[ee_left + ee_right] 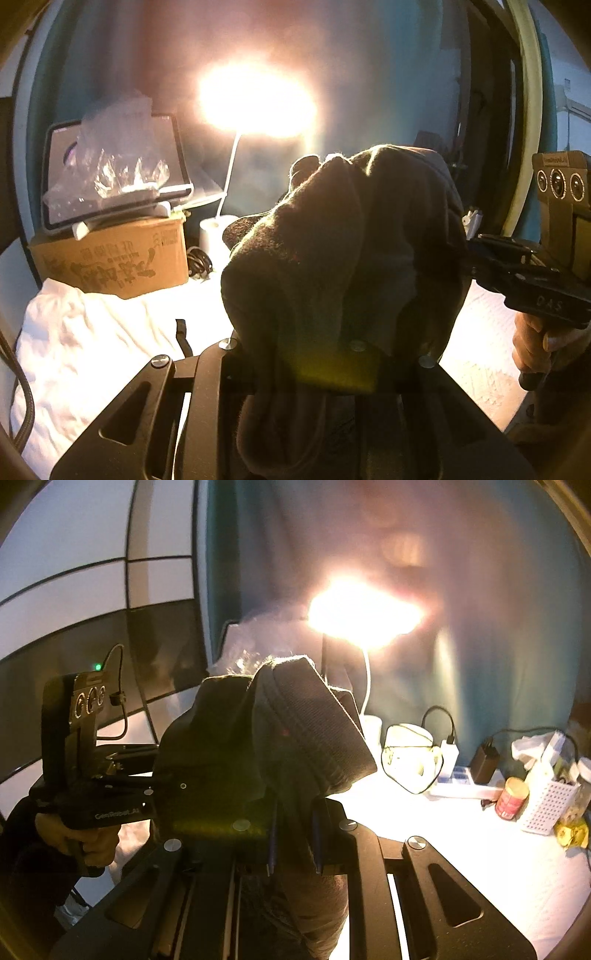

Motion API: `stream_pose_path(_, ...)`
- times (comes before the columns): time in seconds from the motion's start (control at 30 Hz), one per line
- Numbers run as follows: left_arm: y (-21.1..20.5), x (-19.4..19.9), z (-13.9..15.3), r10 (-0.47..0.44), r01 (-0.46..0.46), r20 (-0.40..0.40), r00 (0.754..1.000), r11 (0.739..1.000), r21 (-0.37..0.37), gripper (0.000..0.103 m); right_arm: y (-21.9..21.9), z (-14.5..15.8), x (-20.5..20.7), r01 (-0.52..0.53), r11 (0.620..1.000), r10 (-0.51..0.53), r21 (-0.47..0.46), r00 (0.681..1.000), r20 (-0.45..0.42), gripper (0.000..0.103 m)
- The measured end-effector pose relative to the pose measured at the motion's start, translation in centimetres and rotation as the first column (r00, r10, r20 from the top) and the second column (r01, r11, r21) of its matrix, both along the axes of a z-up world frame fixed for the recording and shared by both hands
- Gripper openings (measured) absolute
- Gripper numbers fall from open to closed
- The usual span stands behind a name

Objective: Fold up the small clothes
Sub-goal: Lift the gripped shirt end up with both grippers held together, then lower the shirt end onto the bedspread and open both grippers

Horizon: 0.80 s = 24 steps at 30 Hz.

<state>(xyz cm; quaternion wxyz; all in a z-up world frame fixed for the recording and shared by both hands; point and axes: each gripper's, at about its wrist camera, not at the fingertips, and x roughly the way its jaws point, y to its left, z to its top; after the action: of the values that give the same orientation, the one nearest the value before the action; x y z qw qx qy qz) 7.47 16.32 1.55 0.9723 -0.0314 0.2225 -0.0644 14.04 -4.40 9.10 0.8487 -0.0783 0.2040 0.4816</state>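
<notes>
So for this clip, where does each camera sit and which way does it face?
Left wrist: rides the left tool, facing the lamp and cardboard box; the dark garment fills its middle, right tool and hand alongside.
Right wrist: rides the right tool, facing the lamp over the cluttered table; left tool and hand alongside.
Shared: garment, lamp, white table.

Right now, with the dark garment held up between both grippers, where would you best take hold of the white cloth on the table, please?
Judging from the left wrist view, I would take the white cloth at its bare near-left edge, coming from above on the left. It lies crumpled and flat on the table, and the dark garment hangs over its right side.
</notes>
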Motion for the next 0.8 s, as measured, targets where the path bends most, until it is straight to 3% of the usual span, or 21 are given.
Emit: stream_pose_path(0.8, 3.9, 8.8, -5.5, 0.022, -0.033, -0.205, 0.979, 0.998, -0.048, 0.022, 4.9, -7.3, 10.1, 0.015, 0.995, -0.035, -0.097, 0.978, -0.205, 0.016)
